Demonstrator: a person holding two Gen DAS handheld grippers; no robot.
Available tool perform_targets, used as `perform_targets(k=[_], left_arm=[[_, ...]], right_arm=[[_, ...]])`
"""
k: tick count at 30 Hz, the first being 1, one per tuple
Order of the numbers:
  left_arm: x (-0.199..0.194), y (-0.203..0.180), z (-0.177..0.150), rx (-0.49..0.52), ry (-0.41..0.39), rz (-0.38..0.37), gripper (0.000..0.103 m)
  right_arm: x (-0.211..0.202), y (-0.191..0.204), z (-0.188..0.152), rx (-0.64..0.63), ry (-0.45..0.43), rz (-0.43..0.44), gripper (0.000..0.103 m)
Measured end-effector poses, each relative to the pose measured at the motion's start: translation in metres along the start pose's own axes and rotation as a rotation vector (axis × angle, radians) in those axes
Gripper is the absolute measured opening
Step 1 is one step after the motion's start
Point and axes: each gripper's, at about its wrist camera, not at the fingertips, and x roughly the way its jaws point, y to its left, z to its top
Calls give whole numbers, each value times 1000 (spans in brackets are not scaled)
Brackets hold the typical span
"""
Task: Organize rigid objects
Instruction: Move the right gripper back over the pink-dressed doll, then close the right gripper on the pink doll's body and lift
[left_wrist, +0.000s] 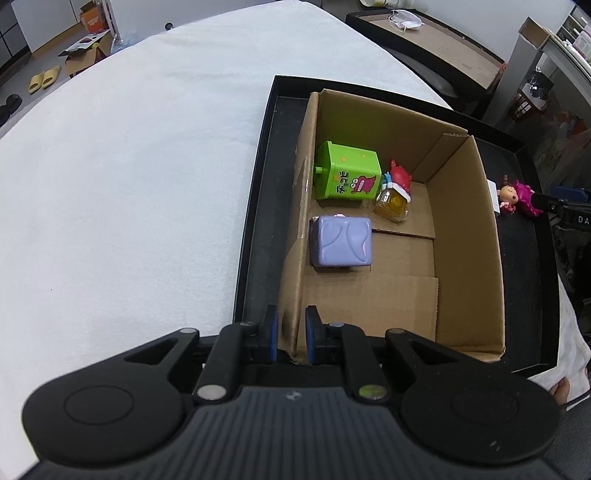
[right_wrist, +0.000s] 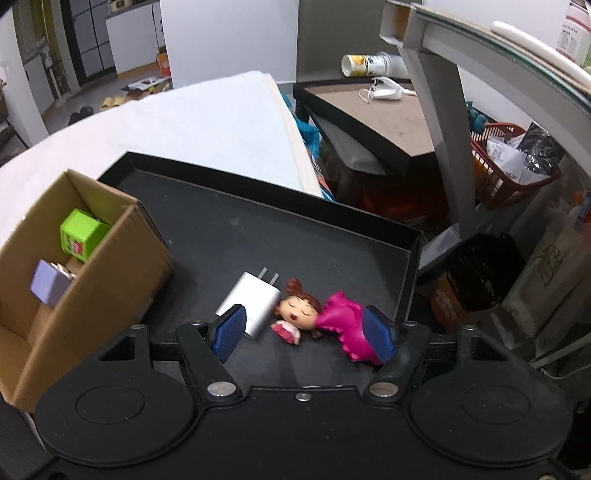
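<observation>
Clamped on the near left corner wall of the open brown cardboard box: the left gripper, blue pads pressed to either side of the cardboard. Standing inside the shallow black tray on the white-covered desk, against the tray's left rim. Inside the box, along its left wall: a green cube-shaped toy with a red cartoon monster, a lilac rounded plastic cube nearer the gripper, and just beside the green one a small amber jar-like toy with a red crab figure behind it. Outside the box, on the bare black floor of the tray toward its right edge: a white two-pin charger plug touching the head of a small doll in a magenta dress, lying on its back. Above them the right gripper, jaws apart, one pad over the charger, the other at the doll's skirt, gripping nothing.
</observation>
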Motion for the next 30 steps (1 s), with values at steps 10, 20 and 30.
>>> perform_targets(k=[10,20,30], left_arm=[[3,2,0,-9,5,-10,14],[4,6,1,-25,5,-32,14],[0,10,-1,-31,-9,-46,14]], right_arm=[[24,-16,1,18,23,-12,65],[40,-41,-2,151,73,66,52],[43,-33,-17,119,167,75,50]])
